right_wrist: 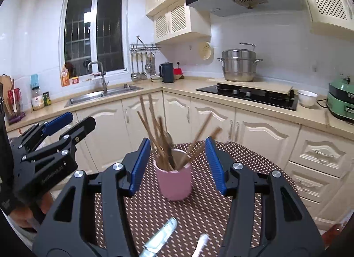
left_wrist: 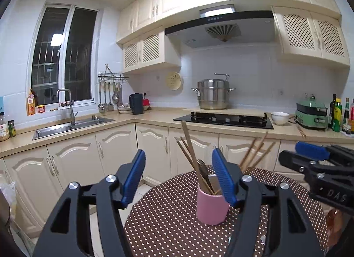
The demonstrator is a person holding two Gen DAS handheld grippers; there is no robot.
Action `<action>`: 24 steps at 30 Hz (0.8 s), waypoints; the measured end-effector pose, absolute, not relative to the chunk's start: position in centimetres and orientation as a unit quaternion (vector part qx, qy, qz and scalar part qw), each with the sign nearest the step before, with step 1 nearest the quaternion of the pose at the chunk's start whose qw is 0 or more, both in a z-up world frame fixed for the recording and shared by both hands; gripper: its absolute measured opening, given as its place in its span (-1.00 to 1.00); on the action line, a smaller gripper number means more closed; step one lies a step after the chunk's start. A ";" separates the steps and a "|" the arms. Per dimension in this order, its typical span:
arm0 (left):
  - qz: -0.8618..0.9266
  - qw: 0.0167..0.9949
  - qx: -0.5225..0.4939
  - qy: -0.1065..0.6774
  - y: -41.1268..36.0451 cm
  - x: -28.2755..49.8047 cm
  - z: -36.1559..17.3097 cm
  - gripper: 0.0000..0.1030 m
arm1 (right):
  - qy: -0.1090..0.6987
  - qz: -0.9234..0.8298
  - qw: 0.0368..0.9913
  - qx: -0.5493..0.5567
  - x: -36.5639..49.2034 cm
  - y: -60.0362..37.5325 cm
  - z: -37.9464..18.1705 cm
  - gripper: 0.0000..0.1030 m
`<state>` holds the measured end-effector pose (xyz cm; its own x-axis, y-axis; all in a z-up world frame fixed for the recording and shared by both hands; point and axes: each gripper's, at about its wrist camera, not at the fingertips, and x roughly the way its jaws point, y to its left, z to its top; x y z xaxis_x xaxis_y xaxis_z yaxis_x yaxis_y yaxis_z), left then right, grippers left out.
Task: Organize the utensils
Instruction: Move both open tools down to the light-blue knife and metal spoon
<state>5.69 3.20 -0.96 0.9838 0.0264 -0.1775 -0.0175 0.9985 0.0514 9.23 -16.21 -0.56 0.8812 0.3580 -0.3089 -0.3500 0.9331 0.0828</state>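
cup (right_wrist: 174, 181) on table (right_wrist: 221, 212) | chopsticks (right_wrist: 152, 128) in cup | counter (right_wrist: 181, 86) behind

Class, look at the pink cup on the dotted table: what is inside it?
The pink cup holds wooden chopsticks leaning outward and a dark metal fork. The cup wall covers their lower ends, so anything lying at the bottom cannot be seen.
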 end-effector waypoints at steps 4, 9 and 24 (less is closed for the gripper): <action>-0.007 0.993 0.044 0.113 1.7 5.5 -1.9 0.21 | 0.176 0.169 0.970 0.005 8.4 -17.7 -1.7 0.01; -0.046 0.981 0.047 0.184 0.5 6.5 -3.4 0.21 | 0.211 0.162 0.964 0.011 8.2 -19.3 -3.5 0.07; -0.130 0.850 0.037 0.509 -1.7 13.1 -13.9 0.21 | 0.428 0.146 0.892 0.019 11.3 -21.5 -12.7 0.15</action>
<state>13.14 -1.73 -13.90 0.4481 -0.1827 -0.8751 0.2582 0.9636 -0.0690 11.28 -21.51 -12.72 0.5913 0.2776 -0.7572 -0.2450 0.9564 0.1593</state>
